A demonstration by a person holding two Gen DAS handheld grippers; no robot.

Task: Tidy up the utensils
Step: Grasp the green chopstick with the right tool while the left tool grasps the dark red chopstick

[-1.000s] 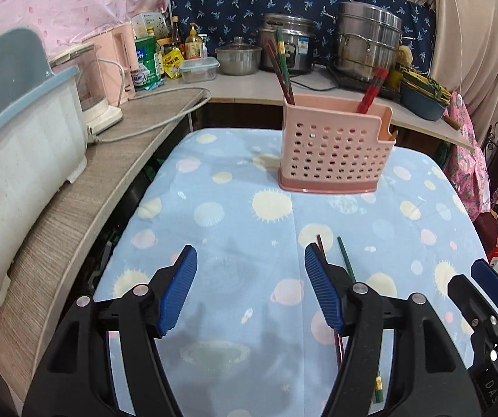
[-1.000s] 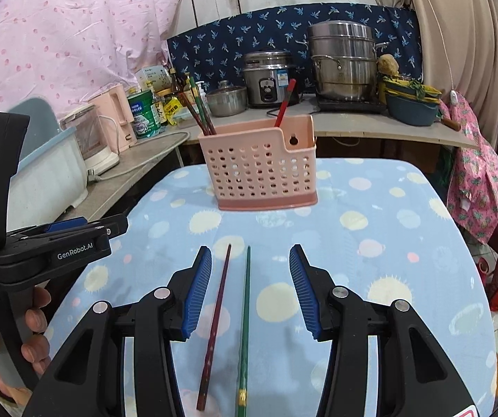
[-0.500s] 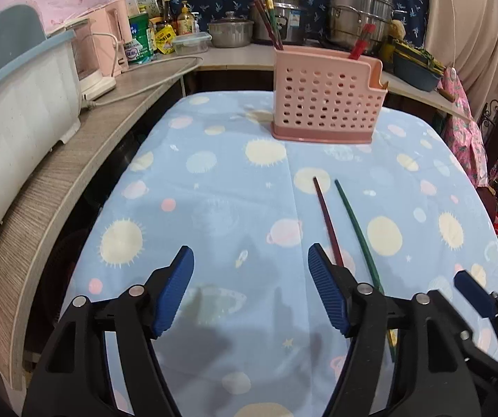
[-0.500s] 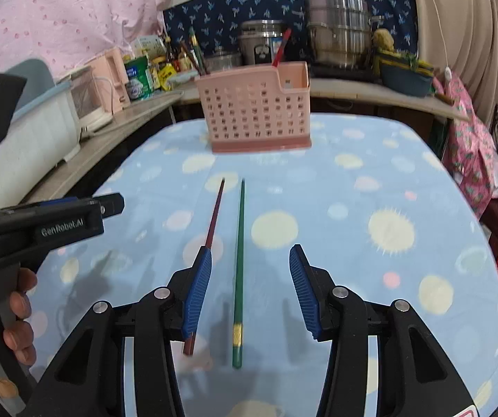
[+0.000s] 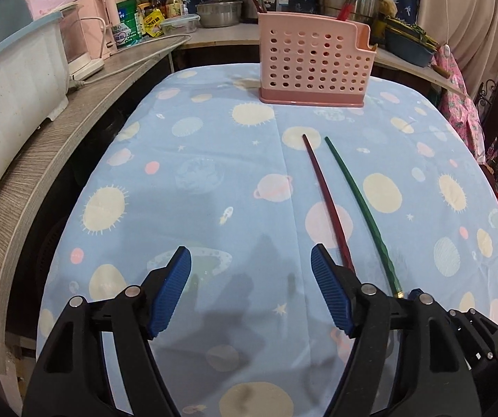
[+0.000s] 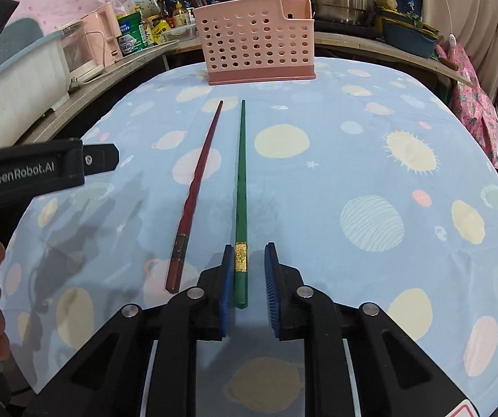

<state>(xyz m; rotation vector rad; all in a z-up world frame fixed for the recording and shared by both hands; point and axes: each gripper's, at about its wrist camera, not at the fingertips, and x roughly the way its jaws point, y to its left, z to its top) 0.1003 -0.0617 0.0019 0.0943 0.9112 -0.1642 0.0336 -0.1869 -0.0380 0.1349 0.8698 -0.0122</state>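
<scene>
**Right hand-held gripper closing around green chopstick, left one apart over bare cloth**

The right hand-held gripper (image 6: 247,274) was low over the bench (image 6: 370,160), covered in a blue planet-print cloth. Its jaws were closing, with the gold-banded butt end of the long green chopstick (image 6: 239,187) between them. The left pad looked just at the stick; a narrow gap remained on the right side, so no firm clamp was visible.

The dark red chopstick (image 6: 197,187) lay just beside the green one on its left, apart from it, tips pointing toward the pink perforated plastic utensil holder (image 6: 256,45) at the bench's far edge. That holder already held several upright chopsticks.

The left hand-held gripper (image 5: 250,271) had its jaws standing wide apart and still widening, nothing between them, over open cloth left of the red chopstick (image 5: 325,194). The right side of the bench was free. A grey wood-grain counter (image 5: 40,160) ran close along the left edge.
</scene>
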